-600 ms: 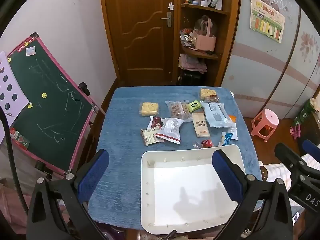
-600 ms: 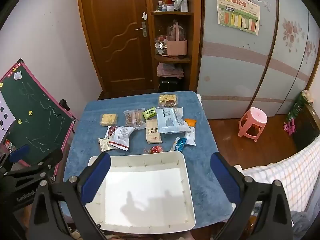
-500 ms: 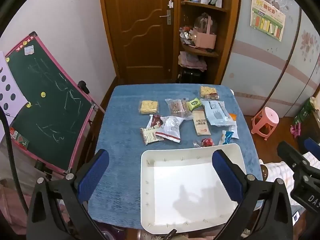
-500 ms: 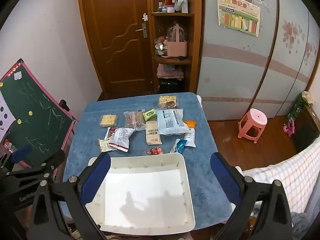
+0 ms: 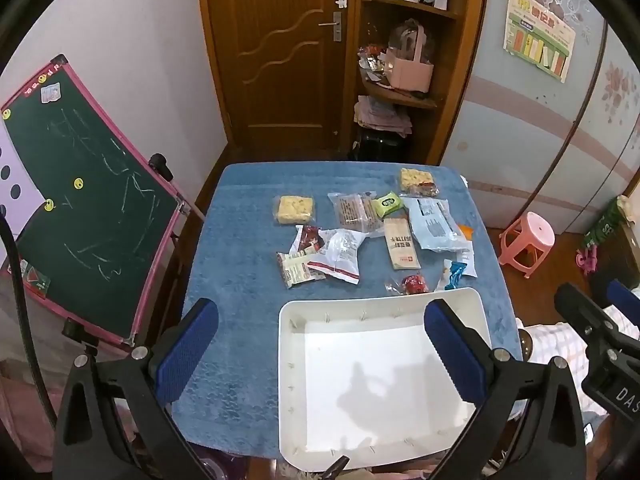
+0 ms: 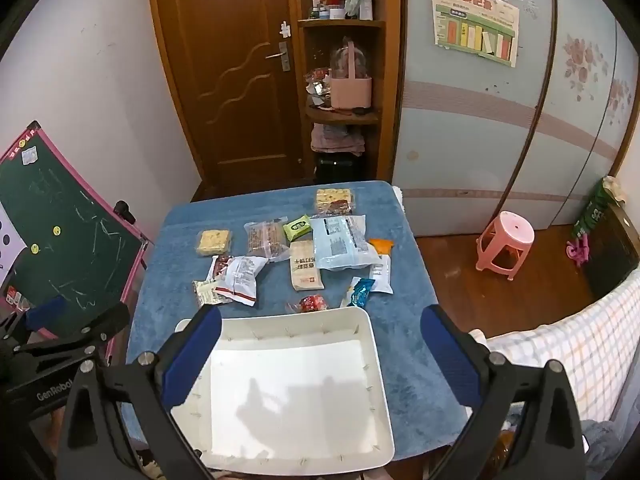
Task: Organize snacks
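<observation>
Several snack packets lie on the blue table beyond an empty white tray: a yellow cake, a white and red bag, a brown bar, a pale blue bag, a green packet and a red candy. My left gripper is open and empty above the tray's near left side. My right gripper is open and empty above the tray.
A green chalkboard easel stands close to the table's left edge. A pink stool stands on the floor to the right. A wooden door and a corner shelf are behind the table. A checked cloth lies at right.
Both grippers have shifted very slightly; the table and tray sit a touch lower and nearer in view. Both stay open and empty, and no snack has moved.
</observation>
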`<state>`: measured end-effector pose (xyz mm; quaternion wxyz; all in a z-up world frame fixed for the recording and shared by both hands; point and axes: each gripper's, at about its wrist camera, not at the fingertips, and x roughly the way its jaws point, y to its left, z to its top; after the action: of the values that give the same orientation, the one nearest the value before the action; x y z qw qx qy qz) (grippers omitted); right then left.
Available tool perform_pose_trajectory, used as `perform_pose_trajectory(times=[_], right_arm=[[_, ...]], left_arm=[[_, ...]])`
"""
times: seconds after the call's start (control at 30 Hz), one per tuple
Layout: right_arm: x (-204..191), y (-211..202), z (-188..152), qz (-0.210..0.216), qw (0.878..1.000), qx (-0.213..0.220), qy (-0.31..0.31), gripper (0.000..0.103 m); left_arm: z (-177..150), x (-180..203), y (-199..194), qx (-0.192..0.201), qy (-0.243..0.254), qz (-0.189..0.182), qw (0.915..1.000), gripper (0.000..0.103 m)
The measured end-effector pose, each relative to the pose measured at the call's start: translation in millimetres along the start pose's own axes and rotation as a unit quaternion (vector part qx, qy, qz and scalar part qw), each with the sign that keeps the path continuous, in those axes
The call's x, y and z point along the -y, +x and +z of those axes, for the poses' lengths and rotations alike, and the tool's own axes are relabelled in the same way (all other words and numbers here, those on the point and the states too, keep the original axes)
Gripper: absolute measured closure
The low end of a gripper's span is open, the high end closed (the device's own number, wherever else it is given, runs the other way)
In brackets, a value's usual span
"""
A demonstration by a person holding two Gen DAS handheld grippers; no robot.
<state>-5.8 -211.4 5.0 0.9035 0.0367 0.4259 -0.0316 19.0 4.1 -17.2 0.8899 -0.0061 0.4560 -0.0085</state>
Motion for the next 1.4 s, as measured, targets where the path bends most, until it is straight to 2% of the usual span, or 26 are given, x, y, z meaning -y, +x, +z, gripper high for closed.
perform_pose_trajectory(times=[0.7,1.4], right_arm=[[-12.3,13.0,-0.7,0.007,1.0,-0.019,-0.021,0.002],[-16.1,14.8,-5.5,0.002,1.0,-0.028,-0.011,0.002]], left_arm=[[-4.8,-0.6,-1.1,-0.01,-0.004,0.004,0.9999,0.001],[-4.1,-6.1,-2.8,-0.015,-0.007,0.005,0.9999,0.001]])
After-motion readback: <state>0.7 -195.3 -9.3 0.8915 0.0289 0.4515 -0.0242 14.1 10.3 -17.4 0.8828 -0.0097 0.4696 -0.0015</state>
